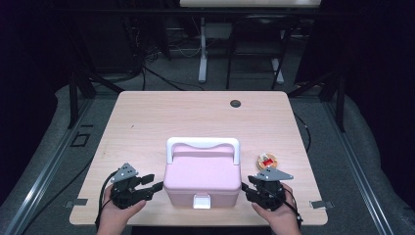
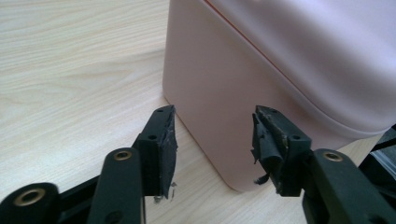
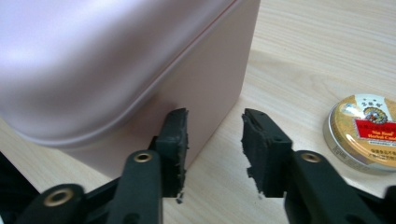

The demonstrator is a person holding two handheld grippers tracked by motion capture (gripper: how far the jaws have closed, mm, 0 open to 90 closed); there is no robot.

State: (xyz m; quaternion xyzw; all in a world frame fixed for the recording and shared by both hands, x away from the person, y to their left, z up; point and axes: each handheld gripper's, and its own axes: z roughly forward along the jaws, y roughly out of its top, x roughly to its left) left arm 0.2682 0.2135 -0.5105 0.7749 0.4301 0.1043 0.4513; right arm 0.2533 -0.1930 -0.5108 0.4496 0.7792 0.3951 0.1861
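Hands come in from the near edge of the pale wooden table (image 1: 147,117), each holding a black tool. Leftmost, the left tool (image 1: 157,186) lies low by the near left corner of a pink box (image 1: 201,180), its tips aimed at the box's left side wall. In the left gripper view its jaws stand wide apart with nothing between them, the worn pads (image 2: 166,144) bare, and the pink wall just beyond the tips; whether a tip touches the wall cannot be told. The pink box sits near the front edge of the table, about midway across it, lid down, with a white handle (image 1: 203,145) raised over its far side and a white latch (image 1: 201,200) on its near face. To its right, the right tool (image 1: 243,187) points at the box's right side wall in the same way. In the right gripper view its jaws are parted, narrower than the left pair, holding nothing, the box corner just ahead of them. Farthest right, a small round golden tin (image 1: 266,160) with a red label lies flat on the table, near the box and apart from it, just beyond the right tool.
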